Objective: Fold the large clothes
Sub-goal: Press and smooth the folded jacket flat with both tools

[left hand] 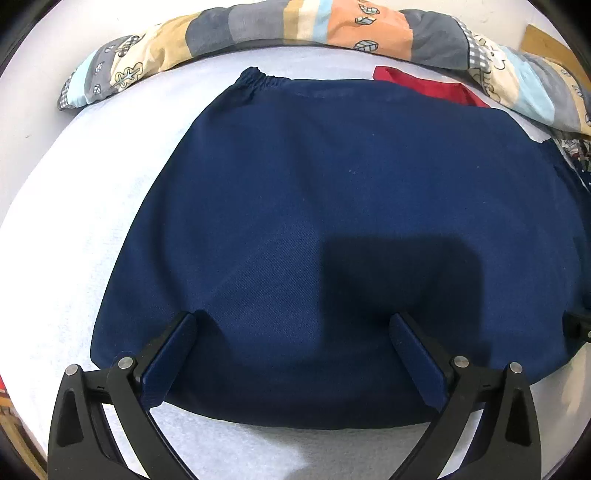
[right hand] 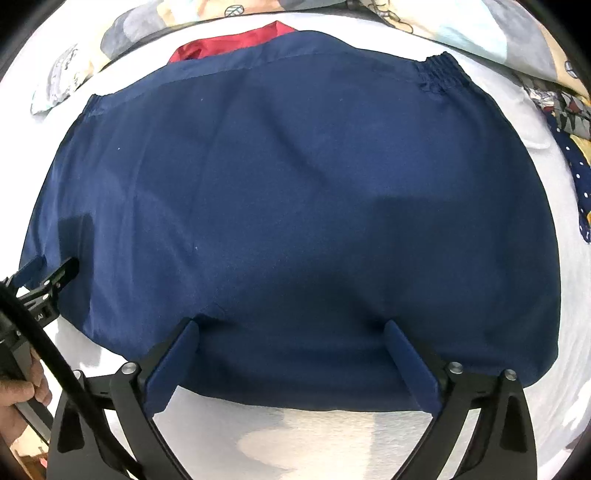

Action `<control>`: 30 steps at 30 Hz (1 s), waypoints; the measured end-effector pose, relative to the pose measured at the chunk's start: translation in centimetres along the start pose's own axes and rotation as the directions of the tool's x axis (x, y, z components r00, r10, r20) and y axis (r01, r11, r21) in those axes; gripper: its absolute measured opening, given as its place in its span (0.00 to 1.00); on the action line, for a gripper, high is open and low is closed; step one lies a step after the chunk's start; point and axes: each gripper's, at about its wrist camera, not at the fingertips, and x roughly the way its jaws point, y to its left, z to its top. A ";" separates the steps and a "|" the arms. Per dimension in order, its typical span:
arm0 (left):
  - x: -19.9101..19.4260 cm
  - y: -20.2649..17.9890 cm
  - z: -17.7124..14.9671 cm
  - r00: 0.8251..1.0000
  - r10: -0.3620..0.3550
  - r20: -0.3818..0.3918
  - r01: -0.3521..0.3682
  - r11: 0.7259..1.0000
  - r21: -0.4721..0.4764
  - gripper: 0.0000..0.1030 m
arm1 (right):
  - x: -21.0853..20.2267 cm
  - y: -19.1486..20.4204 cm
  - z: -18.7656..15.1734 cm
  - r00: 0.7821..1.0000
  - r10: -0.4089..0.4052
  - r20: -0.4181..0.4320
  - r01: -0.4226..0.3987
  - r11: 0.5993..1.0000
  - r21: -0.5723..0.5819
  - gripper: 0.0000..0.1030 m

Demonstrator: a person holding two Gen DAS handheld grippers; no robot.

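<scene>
A navy blue garment [left hand: 332, 206] lies folded flat on the white bed sheet [left hand: 74, 221], with its gathered elastic waistband [left hand: 258, 79] along the far edge. My left gripper [left hand: 293, 319] hovers over the garment's near edge, its jaws wide open and only flat cloth below them. My right gripper [right hand: 291, 325] stands the same way over the near edge of the garment [right hand: 295, 192], open and holding nothing. The left gripper [right hand: 51, 267] also shows at the left border of the right wrist view, over the garment's left corner.
A patchwork quilt [left hand: 295, 26] is bunched along the far side of the bed. A red cloth [left hand: 424, 85] peeks out behind the garment. A dark dotted fabric [right hand: 576, 173] lies at the right. A person's hand [right hand: 18, 398] holds the left gripper's handle.
</scene>
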 end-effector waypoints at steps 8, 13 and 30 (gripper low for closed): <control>0.3 0.1 0.7 0.998 0.003 -0.070 -0.006 0.999 -0.036 1.00 | -0.3 -0.3 -0.1 1.000 -0.017 0.001 0.017 0.999 0.028 0.99; 0.1 0.2 0.7 0.996 -0.018 -0.082 0.018 1.000 -0.003 1.00 | 0.7 1.0 1.8 0.994 -0.058 -0.093 0.059 0.998 0.013 0.99; 1.6 -3.7 3.9 0.999 0.025 -0.031 -0.024 0.999 0.040 1.00 | 2.2 4.5 4.4 0.992 -0.127 0.017 0.125 0.991 0.054 0.94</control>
